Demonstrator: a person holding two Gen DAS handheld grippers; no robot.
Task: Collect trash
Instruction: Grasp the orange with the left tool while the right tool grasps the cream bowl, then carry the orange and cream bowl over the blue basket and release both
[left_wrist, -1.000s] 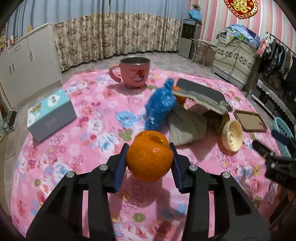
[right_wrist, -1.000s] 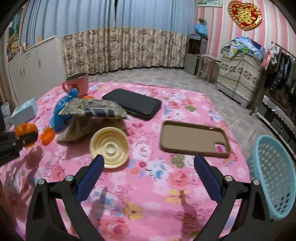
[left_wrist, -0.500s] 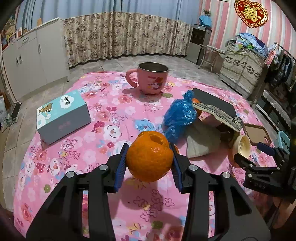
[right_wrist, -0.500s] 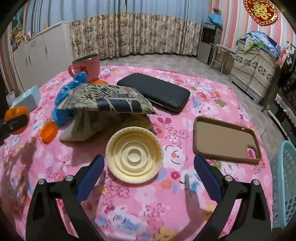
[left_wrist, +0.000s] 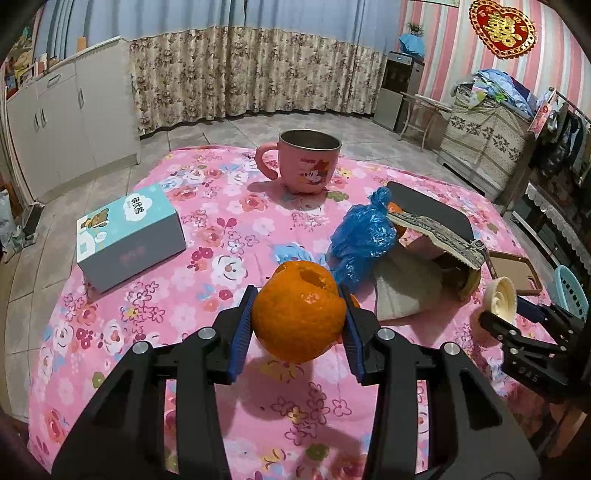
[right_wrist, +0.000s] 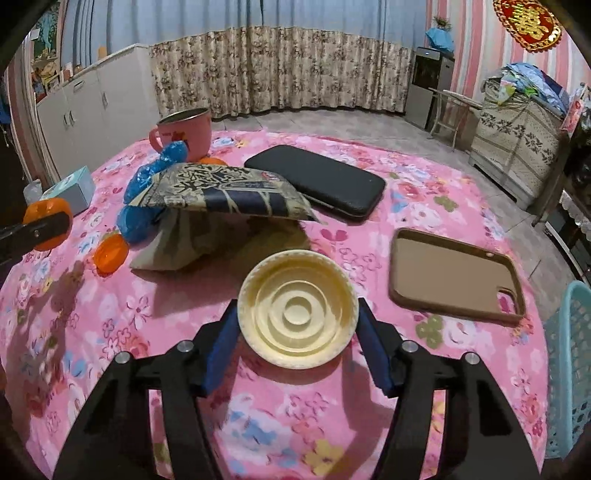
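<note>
Over the pink floral tablecloth (left_wrist: 229, 229), your left gripper (left_wrist: 298, 325) is clamped on the orange peel (left_wrist: 298, 317), blue pads pressing both flanks and the peel lifted clear of the cloth. It's nearly round, so no real long axis; its torn hole faces up and away from you. To your right, your right gripper (right_wrist: 297, 325) has its jaws closing around the cream plastic lid (right_wrist: 297, 308), which sits between the blue pads. The lid lies flat on the cloth, hollow ringed side facing up, and the pads look just at its rim; whether they're pressing yet, you can't quite tell. Behind it, a patterned snack bag (right_wrist: 229, 194) lies with its long axis running left to right, propped over a beige paper scrap (right_wrist: 173, 243). A blue plastic bag (right_wrist: 147, 195) sits bunched at its left end, and a small orange peel piece (right_wrist: 110, 253) rests on the cloth near it. Right of the lid lies a brown phone case (right_wrist: 454, 275), and the turquoise basket (right_wrist: 569, 369) stands at the table's right edge.
</note>
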